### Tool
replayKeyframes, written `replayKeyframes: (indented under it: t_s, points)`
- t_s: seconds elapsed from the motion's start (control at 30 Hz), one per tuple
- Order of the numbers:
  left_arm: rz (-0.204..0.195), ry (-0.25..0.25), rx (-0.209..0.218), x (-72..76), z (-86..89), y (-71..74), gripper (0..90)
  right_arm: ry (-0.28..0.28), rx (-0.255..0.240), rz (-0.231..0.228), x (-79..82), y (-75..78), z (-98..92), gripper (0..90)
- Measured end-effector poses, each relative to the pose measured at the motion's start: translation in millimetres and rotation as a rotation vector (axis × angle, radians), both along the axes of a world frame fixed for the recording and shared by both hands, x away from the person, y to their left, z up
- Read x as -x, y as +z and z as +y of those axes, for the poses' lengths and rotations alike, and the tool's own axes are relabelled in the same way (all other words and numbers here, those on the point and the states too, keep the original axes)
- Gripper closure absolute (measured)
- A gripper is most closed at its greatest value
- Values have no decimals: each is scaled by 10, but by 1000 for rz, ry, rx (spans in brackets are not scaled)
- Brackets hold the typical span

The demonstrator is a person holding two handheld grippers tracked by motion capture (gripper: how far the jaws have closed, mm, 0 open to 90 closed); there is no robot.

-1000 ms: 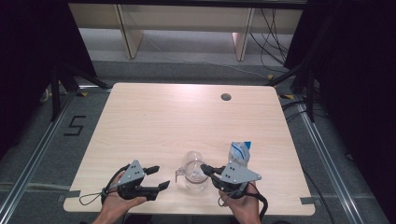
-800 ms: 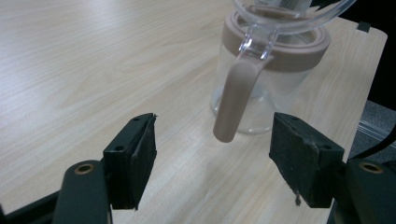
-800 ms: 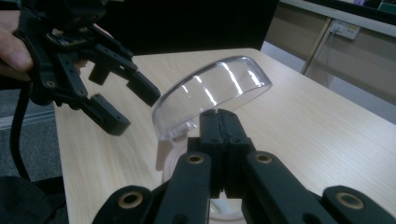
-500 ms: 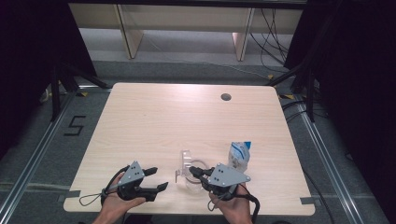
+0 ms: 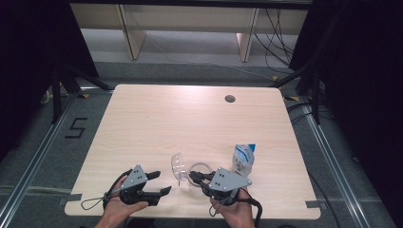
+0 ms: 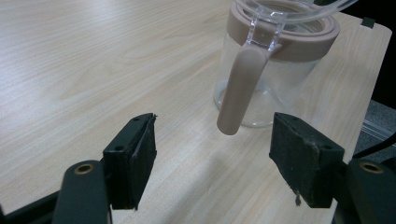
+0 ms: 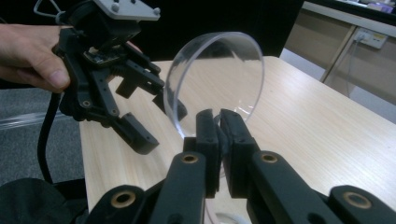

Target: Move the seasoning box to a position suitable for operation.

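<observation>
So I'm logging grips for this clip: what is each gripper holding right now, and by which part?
The right gripper pinches the clear lid of the jug at its lower rim. The left gripper is open, holding nothing.

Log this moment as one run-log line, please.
right tool: shut on clear lid, jaws just easing | left tool: open, facing jug handle | jug: on table, uncovered

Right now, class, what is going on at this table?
A person holds a gripper in each hand at a wooden table. The right gripper is pinching the rim of a clear hinged lid, tipped up on a glass jug with a pinkish handle; its jaws have just eased slightly. The left gripper waits open near that handle. A small pouch stands beside the jug.
</observation>
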State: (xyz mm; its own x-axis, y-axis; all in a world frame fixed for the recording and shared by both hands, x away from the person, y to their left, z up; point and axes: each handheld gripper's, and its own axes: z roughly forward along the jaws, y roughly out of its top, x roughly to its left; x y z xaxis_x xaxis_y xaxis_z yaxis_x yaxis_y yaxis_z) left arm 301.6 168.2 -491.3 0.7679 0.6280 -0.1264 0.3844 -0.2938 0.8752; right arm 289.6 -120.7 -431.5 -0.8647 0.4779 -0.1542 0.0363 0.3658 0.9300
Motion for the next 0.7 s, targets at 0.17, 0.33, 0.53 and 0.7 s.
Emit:
replayKeyframes:
  t_s: [0.17,0.33,0.53,0.7]
  points:
    - [-10,-4,1,-5,-6,-7,298,-23,-7,8,11,3,-86,794]
    - [-8,-6,4,-2,-8,-7,294,-78,-17,16,26,10,-230,639]
    - [-12,1,7,-3,10,-2,291,-147,-15,-2,133,-1,-398,512]
    - [-15,2,6,-4,22,-2,289,-242,-24,-8,290,-49,-573,446]
